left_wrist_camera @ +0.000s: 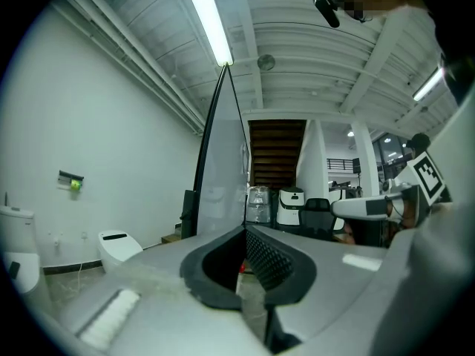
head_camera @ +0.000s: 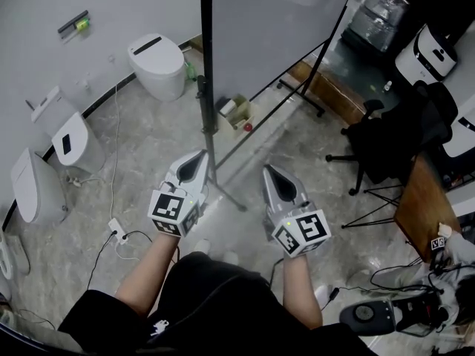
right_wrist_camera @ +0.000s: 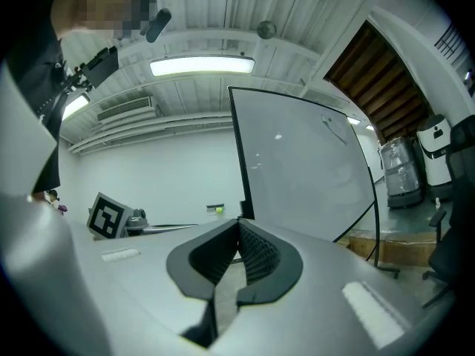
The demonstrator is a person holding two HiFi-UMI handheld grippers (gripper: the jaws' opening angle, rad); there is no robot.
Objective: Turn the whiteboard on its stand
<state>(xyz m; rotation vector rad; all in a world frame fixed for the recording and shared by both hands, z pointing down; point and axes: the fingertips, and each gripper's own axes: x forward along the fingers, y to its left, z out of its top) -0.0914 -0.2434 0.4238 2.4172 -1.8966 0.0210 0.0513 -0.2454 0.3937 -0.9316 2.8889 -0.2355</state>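
The whiteboard [head_camera: 274,28] stands on its black wheeled stand [head_camera: 210,136] just ahead of me, its panel nearly edge-on to my left side. My left gripper [head_camera: 199,156] hovers beside the stand's upright pole, shut, with nothing in it. To the right of the pole, my right gripper [head_camera: 269,170] is also shut and holds nothing. In the left gripper view the closed jaws [left_wrist_camera: 243,232] point at the whiteboard's thin edge [left_wrist_camera: 223,169]. The right gripper view has its closed jaws [right_wrist_camera: 239,225] aimed at the whiteboard's white face [right_wrist_camera: 304,169]. Neither gripper touches the board.
Toilets stand along the left wall [head_camera: 157,65] [head_camera: 74,143] [head_camera: 33,184]. A small open box [head_camera: 237,113] lies behind the stand. A power strip with cables [head_camera: 117,231] lies on the floor at left. A black office chair [head_camera: 386,136] and a wooden table [head_camera: 423,206] are at right.
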